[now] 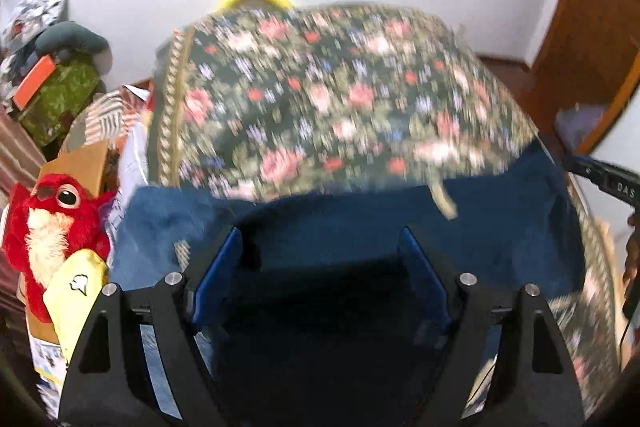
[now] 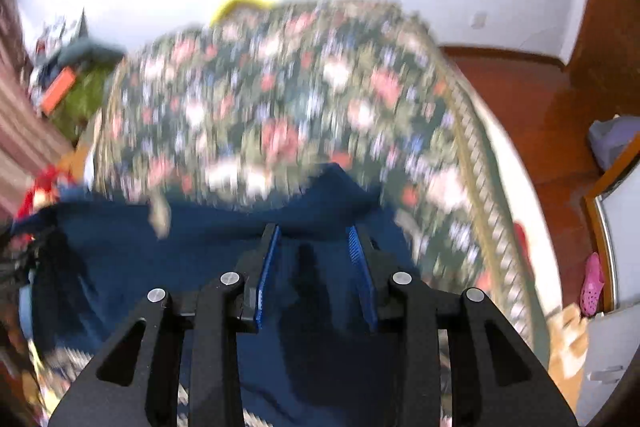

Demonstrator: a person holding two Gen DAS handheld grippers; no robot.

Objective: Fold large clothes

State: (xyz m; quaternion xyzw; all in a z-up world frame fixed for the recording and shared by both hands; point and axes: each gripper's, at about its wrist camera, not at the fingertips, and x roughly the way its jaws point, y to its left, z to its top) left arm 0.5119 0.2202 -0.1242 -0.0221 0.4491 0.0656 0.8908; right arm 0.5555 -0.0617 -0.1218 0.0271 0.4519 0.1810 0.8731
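With both my left gripper (image 1: 320, 247) and right gripper (image 2: 314, 239) spread over the blue garment (image 1: 500, 219), seemingly gripping nothing through the blur, I should pinch matching corners evenly.

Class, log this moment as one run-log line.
left gripper: open, over blue garment | right gripper: open, over it | garment: on floral bedspread, blurred

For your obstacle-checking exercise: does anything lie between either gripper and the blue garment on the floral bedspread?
Nothing visible does. The left gripper and right gripper both hang open directly over the blue garment.
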